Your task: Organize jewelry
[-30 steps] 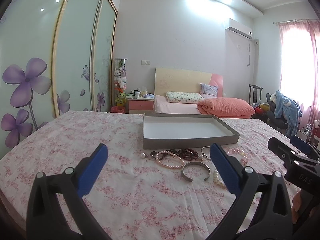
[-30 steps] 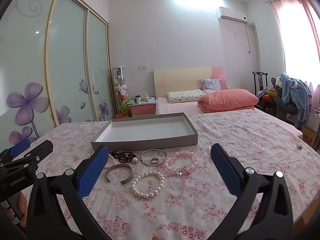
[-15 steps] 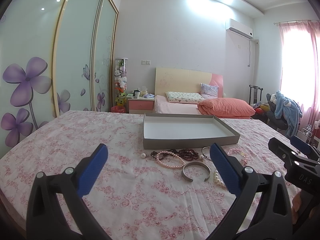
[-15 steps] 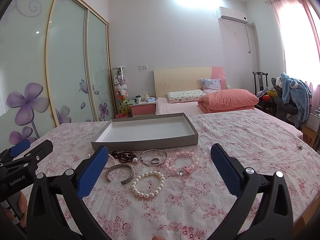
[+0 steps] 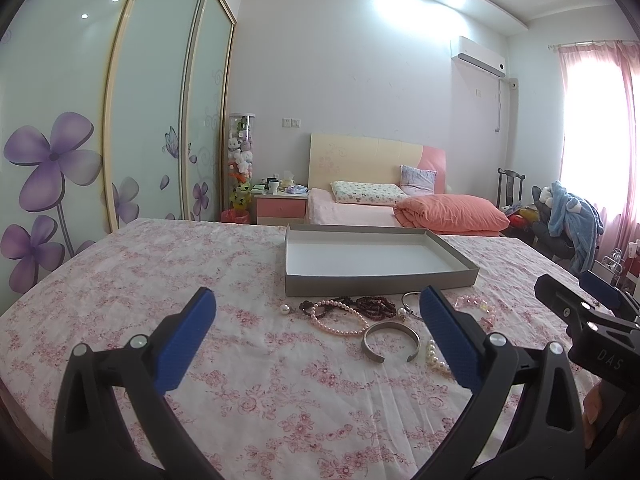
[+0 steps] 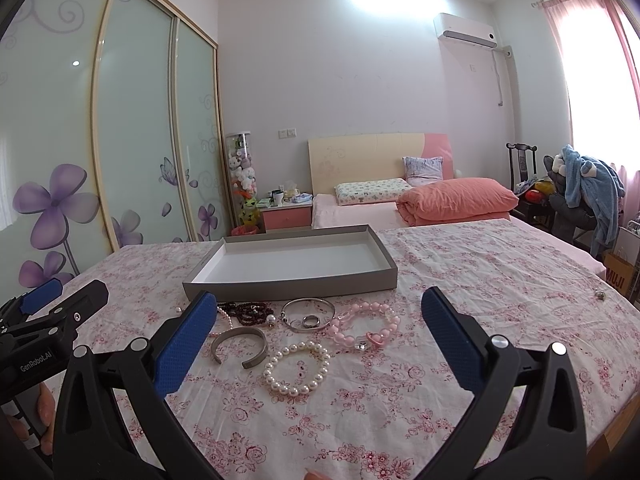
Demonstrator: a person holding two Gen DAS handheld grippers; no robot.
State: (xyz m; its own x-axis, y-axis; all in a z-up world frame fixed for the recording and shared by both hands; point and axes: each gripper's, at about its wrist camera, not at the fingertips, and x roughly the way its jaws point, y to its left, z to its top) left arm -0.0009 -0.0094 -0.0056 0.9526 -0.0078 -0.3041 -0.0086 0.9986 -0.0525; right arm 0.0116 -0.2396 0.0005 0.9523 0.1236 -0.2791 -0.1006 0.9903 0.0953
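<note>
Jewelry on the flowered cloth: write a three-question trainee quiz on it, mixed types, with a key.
1. True or false: the grey tray already holds a bracelet.
2. Which piece lies nearest the right gripper? A) white pearl bracelet B) dark bead strand C) thin silver bangle
3. Fill in: the open silver cuff lies ___ the tray, on the cloth.

Key: 1 false, the tray is empty; 2 A; 3 outside. Both the right gripper and the left gripper are open and hold nothing.
</note>
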